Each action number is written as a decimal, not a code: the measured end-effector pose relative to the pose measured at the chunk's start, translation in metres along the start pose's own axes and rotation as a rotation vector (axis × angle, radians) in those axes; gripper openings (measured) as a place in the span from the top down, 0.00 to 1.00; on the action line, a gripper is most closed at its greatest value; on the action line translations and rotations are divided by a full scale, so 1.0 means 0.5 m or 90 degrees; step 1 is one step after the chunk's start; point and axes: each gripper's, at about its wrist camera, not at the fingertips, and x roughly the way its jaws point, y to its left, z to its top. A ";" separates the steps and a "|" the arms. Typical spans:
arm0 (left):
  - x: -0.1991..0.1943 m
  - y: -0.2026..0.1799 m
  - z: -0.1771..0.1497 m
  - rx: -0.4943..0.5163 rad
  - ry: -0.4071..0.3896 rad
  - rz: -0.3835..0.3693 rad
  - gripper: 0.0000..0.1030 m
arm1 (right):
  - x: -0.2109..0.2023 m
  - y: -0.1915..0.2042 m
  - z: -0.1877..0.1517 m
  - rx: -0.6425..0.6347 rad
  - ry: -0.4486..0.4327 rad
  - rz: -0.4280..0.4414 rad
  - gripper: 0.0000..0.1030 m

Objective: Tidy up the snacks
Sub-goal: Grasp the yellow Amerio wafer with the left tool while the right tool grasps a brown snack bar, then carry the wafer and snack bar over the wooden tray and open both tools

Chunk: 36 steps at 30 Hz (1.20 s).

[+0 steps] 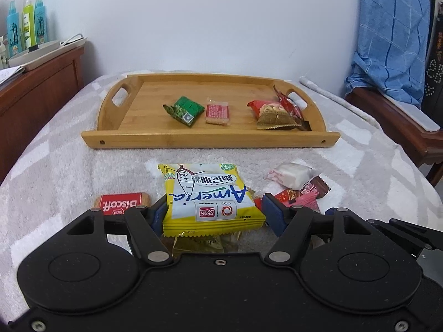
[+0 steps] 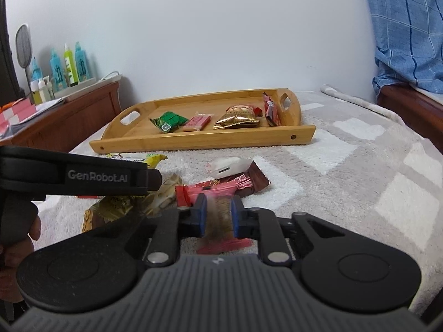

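Snacks lie in two groups from where I sit: a loose pile close to my grippers and a few already in the wooden tray (image 1: 210, 138) further back on the grey blanket (image 1: 55, 166). My left gripper (image 1: 214, 210) holds a yellow and white packet (image 1: 211, 196) between its blue pads, which press on both side edges. Just left of it lies a red biscuit packet (image 1: 120, 203), and a gold wrapper (image 1: 198, 244) shows beneath the held packet. My right gripper (image 2: 217, 215) has narrowed onto a pink-wrapped snack (image 2: 218, 221), its pads pressing on it; that snack is blurred. Just beyond it I see a red and pink bar (image 2: 216, 189), a brown wrapper (image 2: 256, 181) and a white sweet (image 2: 229, 166). In the tray sit a green packet (image 1: 185, 109), a pink wafer (image 1: 218, 111), and a red and gold bag (image 1: 272, 114) beside a dark red wrapper (image 1: 288, 101). Bottles (image 1: 26, 25) stand on a wooden cabinet (image 1: 41, 88) at far left.
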 end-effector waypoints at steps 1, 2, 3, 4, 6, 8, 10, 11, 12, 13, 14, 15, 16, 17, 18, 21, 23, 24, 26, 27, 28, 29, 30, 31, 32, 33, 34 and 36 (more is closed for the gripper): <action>-0.001 0.000 0.000 0.002 -0.002 0.000 0.35 | 0.003 -0.002 0.000 0.001 0.008 0.003 0.64; -0.003 -0.001 0.001 0.005 -0.003 0.000 0.35 | 0.004 -0.004 -0.001 0.007 0.011 0.000 0.54; -0.004 -0.001 0.001 0.006 -0.004 0.000 0.35 | 0.005 -0.004 -0.002 0.016 0.009 -0.001 0.53; -0.004 -0.002 0.001 0.007 -0.004 0.000 0.35 | 0.007 -0.006 -0.002 0.020 0.011 0.001 0.51; -0.005 -0.001 0.001 0.005 -0.004 0.000 0.35 | 0.012 -0.007 -0.002 0.025 0.018 0.004 0.44; -0.005 -0.001 -0.001 0.003 -0.003 0.001 0.35 | 0.019 -0.004 -0.006 0.027 0.033 0.001 0.43; -0.005 -0.001 -0.001 0.003 -0.002 0.001 0.35 | 0.028 -0.003 -0.010 0.032 0.042 -0.004 0.43; -0.005 -0.001 -0.001 0.003 -0.003 0.001 0.35 | 0.030 -0.001 -0.012 0.032 0.042 -0.005 0.44; -0.006 -0.001 -0.001 0.004 -0.003 0.001 0.35 | 0.031 0.001 -0.012 0.029 0.039 -0.006 0.53; -0.006 -0.001 -0.002 0.003 -0.004 0.001 0.35 | 0.030 0.004 -0.013 0.027 0.036 -0.007 0.62; -0.006 -0.001 -0.001 0.002 -0.005 0.000 0.35 | 0.029 0.005 -0.013 0.028 0.032 -0.010 0.66; -0.007 0.000 -0.001 0.001 -0.007 0.000 0.35 | 0.027 0.004 -0.013 0.030 0.031 -0.003 0.68; -0.009 0.001 0.000 0.000 -0.008 0.000 0.35 | 0.024 0.003 -0.012 0.035 0.031 0.004 0.69; -0.010 0.001 0.002 -0.001 -0.010 0.001 0.36 | 0.020 0.002 -0.011 0.041 0.028 0.010 0.70; -0.011 0.002 0.003 -0.001 -0.013 0.002 0.38 | 0.015 0.000 -0.009 0.046 0.024 0.016 0.70; -0.014 0.007 0.013 -0.003 -0.016 0.010 0.53 | -0.001 -0.004 0.000 0.056 -0.001 0.023 0.71; -0.012 0.016 0.021 -0.015 -0.016 0.014 0.54 | -0.013 -0.012 0.007 0.069 -0.025 0.023 0.71; -0.012 0.021 0.024 -0.021 -0.018 0.014 0.55 | -0.017 -0.017 0.011 0.077 -0.034 0.025 0.71; -0.010 0.027 0.029 -0.020 -0.018 0.013 0.56 | -0.020 -0.030 0.020 0.095 -0.047 0.028 0.71; -0.009 0.029 0.030 -0.017 -0.019 0.015 0.56 | -0.020 -0.037 0.024 0.102 -0.050 0.028 0.71; -0.009 0.029 0.029 -0.015 -0.020 0.016 0.56 | -0.019 -0.043 0.027 0.108 -0.050 0.026 0.71; -0.008 0.029 0.029 -0.013 -0.021 0.016 0.56 | -0.017 -0.048 0.030 0.116 -0.049 0.023 0.71; -0.008 0.030 0.027 -0.011 -0.023 0.016 0.56 | -0.015 -0.055 0.031 0.127 -0.047 0.022 0.71; -0.009 0.029 0.026 -0.009 -0.026 0.017 0.56 | -0.013 -0.061 0.032 0.140 -0.044 0.024 0.71; -0.010 0.029 0.025 -0.007 -0.028 0.018 0.57 | -0.011 -0.067 0.032 0.153 -0.041 0.027 0.71; -0.011 0.028 0.024 -0.004 -0.031 0.019 0.57 | -0.011 -0.072 0.032 0.165 -0.039 0.029 0.71; -0.013 0.027 0.023 -0.001 -0.033 0.019 0.57 | -0.010 -0.075 0.033 0.172 -0.038 0.030 0.71; -0.015 0.028 0.024 0.000 -0.038 0.017 0.57 | -0.009 -0.078 0.036 0.175 -0.038 0.030 0.71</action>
